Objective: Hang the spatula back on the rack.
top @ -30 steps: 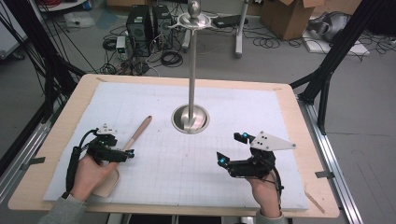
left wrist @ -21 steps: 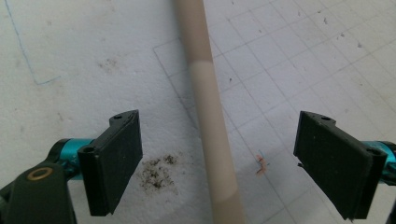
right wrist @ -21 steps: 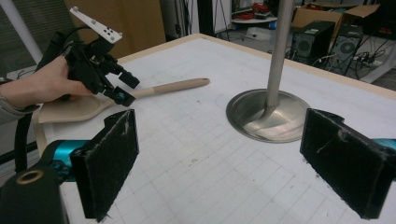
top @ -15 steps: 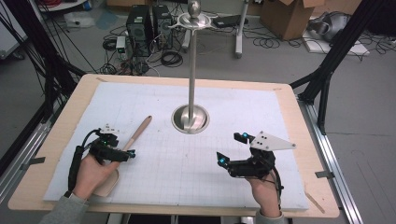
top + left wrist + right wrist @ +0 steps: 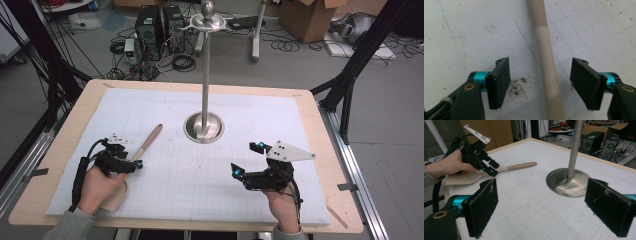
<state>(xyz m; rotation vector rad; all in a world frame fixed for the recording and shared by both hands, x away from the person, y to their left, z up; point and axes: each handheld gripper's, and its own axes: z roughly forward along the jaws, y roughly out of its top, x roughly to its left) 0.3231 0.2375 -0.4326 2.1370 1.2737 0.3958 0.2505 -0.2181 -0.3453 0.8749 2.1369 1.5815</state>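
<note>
A beige spatula lies on the white grid mat, its handle pointing up and right and its blade under the person's left hand. My left gripper hangs over the handle. Its jaws stand either side of the handle and have just been closing, with a gap still showing at each pad. In the right gripper view the left gripper sits low over the spatula. My right gripper rests at the mat's front right, open, with nothing between its pads.
A metal stand with a round base and a tall pole rises at the mat's centre, between the two grippers. The wooden table edge frames the mat. Computers, cables and boxes lie on the floor beyond.
</note>
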